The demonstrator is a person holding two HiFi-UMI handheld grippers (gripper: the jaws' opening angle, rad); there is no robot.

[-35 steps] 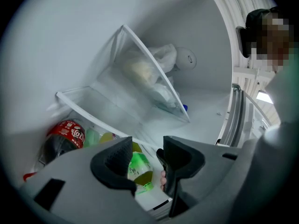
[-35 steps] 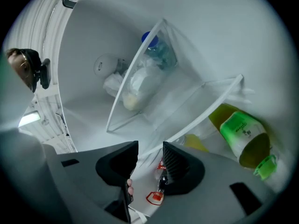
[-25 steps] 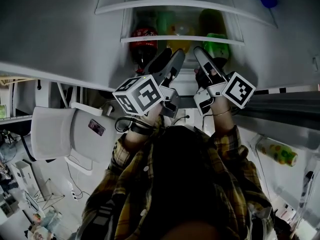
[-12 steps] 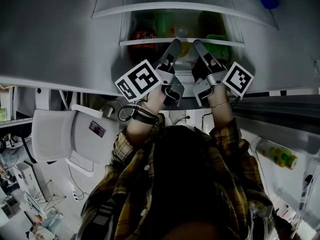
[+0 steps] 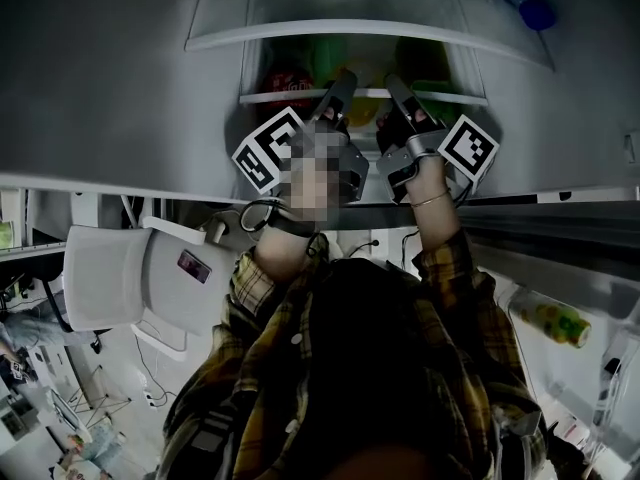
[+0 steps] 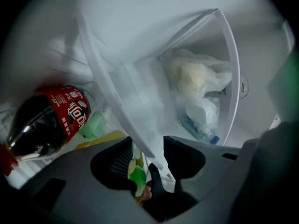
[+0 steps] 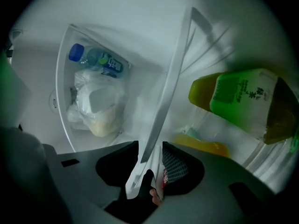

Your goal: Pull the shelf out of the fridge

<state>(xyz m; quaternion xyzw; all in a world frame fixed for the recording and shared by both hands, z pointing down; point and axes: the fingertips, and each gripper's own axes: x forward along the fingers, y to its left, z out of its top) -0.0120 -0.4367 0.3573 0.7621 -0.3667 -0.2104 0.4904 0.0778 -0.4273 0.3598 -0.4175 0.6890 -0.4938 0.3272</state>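
Note:
The fridge shelf (image 5: 462, 96) is a clear plate with a white front rail, high in the head view. In the left gripper view the rail (image 6: 117, 92) passes between the jaws of my left gripper (image 6: 145, 149). It lies against the right jaw and a gap shows on the left, so that gripper is open. In the right gripper view the same rail (image 7: 174, 78) fills the gap of my right gripper (image 7: 150, 154), which is shut on it. Both grippers reach side by side into the fridge, the left gripper (image 5: 340, 86) and the right gripper (image 5: 396, 90).
On the shelf stand a cola bottle (image 6: 46, 120) at the left and a green tea bottle (image 7: 247, 101) at the right, with something yellow between. A white bag (image 6: 196, 78) and a water bottle (image 7: 96, 59) sit on the upper shelf (image 5: 360, 30). The open door (image 5: 560, 268) holds a bottle (image 5: 548, 323).
Both grippers have moved up and forward into the fridge, from in front of the shelf to around its front rail. The right jaws now hold the rail.

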